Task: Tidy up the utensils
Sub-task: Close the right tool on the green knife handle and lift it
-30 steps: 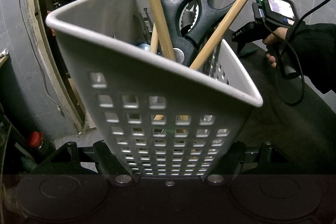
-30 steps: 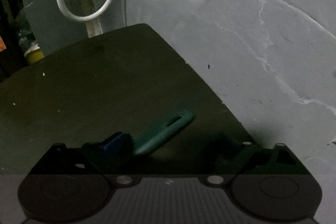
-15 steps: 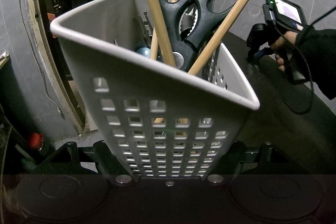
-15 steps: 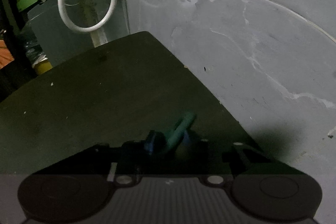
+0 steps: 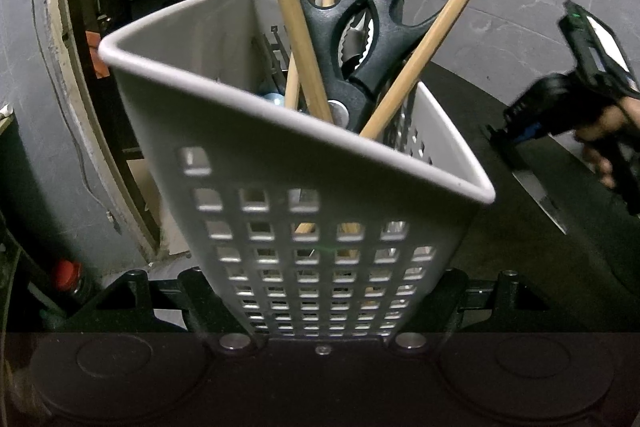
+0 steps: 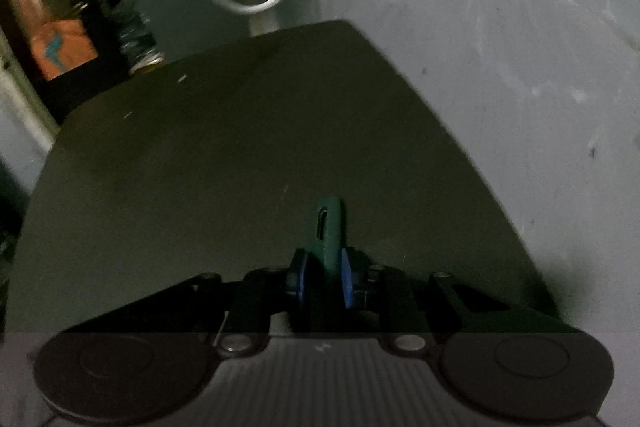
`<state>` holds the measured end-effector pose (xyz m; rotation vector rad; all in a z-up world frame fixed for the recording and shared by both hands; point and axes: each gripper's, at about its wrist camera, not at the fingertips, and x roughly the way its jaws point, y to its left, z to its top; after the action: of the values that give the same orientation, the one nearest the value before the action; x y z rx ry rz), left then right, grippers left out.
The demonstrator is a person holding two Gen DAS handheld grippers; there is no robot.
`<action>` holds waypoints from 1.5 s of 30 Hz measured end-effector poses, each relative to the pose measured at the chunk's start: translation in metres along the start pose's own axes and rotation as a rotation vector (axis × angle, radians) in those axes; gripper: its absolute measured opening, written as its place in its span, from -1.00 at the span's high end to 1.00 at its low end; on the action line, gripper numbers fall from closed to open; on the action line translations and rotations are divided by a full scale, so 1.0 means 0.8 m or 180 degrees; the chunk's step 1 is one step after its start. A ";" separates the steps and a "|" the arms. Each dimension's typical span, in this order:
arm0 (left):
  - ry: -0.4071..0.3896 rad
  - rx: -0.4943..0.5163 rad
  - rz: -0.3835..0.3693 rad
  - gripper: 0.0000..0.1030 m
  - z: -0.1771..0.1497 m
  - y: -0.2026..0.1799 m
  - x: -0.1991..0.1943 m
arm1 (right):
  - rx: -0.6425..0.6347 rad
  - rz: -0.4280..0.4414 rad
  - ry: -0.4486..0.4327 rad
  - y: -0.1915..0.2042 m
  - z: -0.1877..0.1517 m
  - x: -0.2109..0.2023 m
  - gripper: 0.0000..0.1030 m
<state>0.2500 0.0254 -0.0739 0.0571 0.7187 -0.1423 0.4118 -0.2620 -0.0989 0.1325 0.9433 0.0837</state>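
knife gripped, caddy held

the white utensil caddy is clamped by the left gripper and fills its view, blocking the counter beyond; scissors and wooden sticks stand inside it. the right gripper jaws have just been closing and grip a green-handled knife, handle pointing away; its blade is seen only in the left view.

We found that the right gripper had just been closing, and its blue pads clamped the green-handled knife. The knife had left the dark table, its blade hanging below the gripper.
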 end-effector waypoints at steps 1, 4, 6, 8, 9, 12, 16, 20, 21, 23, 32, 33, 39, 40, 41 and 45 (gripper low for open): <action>-0.0004 0.0002 -0.0002 -0.50 0.000 0.000 0.000 | -0.0035 0.0053 0.0038 0.000 -0.007 -0.006 0.63; -0.0012 0.0006 -0.0010 -0.50 -0.002 0.002 0.001 | -0.0102 0.0204 0.0161 0.000 -0.023 -0.024 0.64; -0.0016 0.0013 -0.0015 -0.51 -0.002 0.002 0.001 | -0.0137 0.0302 0.0234 0.001 -0.033 -0.033 0.64; -0.0016 0.0015 -0.0017 -0.51 -0.003 0.003 0.001 | -0.0202 0.0341 0.0282 0.003 -0.040 -0.042 0.64; -0.0015 0.0016 -0.0016 -0.51 -0.003 0.003 0.001 | -0.0240 0.0343 0.0292 0.006 -0.044 -0.045 0.64; -0.0017 0.0018 -0.0018 -0.51 -0.003 0.003 0.001 | -0.0359 0.0329 0.0298 0.014 -0.048 -0.051 0.61; -0.0016 0.0018 -0.0017 -0.50 -0.003 0.003 0.001 | -0.0430 0.0347 0.0300 0.020 -0.049 -0.055 0.46; -0.0016 0.0016 -0.0017 -0.50 -0.003 0.003 0.001 | -0.0471 0.0326 0.0310 0.015 -0.060 -0.060 -0.21; -0.0017 0.0016 -0.0017 -0.51 -0.003 0.003 0.001 | -0.0498 0.0298 0.0309 0.015 -0.062 -0.061 -0.21; -0.0017 0.0017 -0.0017 -0.51 -0.003 0.003 0.001 | -0.0568 0.0246 0.0302 0.016 -0.056 -0.054 -0.21; -0.0018 0.0017 -0.0019 -0.51 -0.002 0.003 0.002 | -0.0724 0.0152 0.0341 0.018 -0.060 -0.062 0.41; -0.0017 0.0018 -0.0021 -0.51 -0.002 0.004 0.002 | -0.0743 0.0168 0.0344 0.019 -0.061 -0.062 0.52; -0.0018 0.0019 -0.0024 -0.51 -0.002 0.004 0.003 | -0.0769 0.0210 0.0295 0.019 -0.068 -0.065 0.64; -0.0019 0.0020 -0.0025 -0.51 -0.002 0.004 0.004 | -0.0812 0.0189 0.0290 0.021 -0.070 -0.067 0.64; -0.0019 0.0020 -0.0027 -0.51 -0.001 0.004 0.004 | -0.0899 0.0148 0.0276 0.026 -0.073 -0.069 0.64; -0.0021 0.0017 -0.0027 -0.51 -0.002 0.003 0.004 | -0.1515 -0.0190 0.0180 0.055 -0.095 -0.078 0.64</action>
<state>0.2520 0.0278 -0.0774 0.0587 0.7120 -0.1523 0.3130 -0.2208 -0.0860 -0.3391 0.9591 0.2547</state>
